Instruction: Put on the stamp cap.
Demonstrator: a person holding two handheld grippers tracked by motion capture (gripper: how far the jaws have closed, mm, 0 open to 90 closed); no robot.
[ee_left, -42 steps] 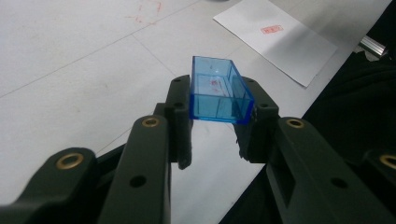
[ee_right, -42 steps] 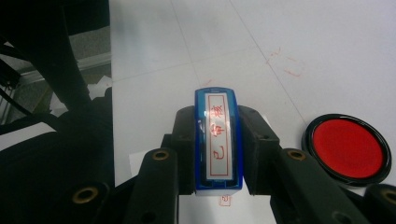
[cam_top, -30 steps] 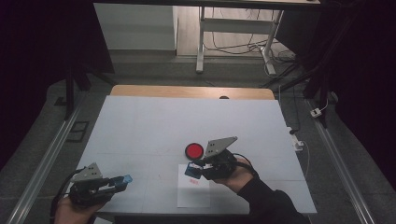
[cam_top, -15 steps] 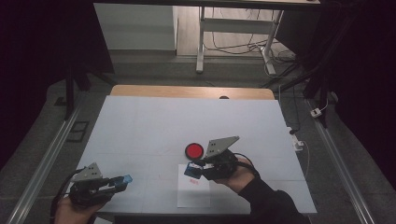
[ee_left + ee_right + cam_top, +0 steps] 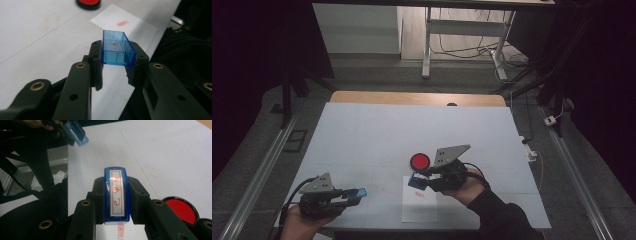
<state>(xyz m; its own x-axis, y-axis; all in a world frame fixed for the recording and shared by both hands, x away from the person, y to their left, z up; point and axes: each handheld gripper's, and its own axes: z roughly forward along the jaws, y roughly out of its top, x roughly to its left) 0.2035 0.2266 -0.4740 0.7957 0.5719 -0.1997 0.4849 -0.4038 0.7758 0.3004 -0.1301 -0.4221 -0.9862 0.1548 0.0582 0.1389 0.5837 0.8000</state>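
Over the paper sheet (image 5: 419,205) on the table (image 5: 362,130), right tool (image 5: 418,181) is clamped on the blue stamp (image 5: 116,195), left tool (image 5: 354,194) on its clear cap (image 5: 117,48). Both look light, rigid, slippery plastic; hold by the long flat sides.

The table (image 5: 377,130) is the one bright patch from above, lit evenly and casting only soft shadows, while the room around it drops into near black. Close in, both gripper views go soft and grainy. The red ink pad (image 5: 88,3) is out of focus, and the black jaws are dark and slightly smeared.
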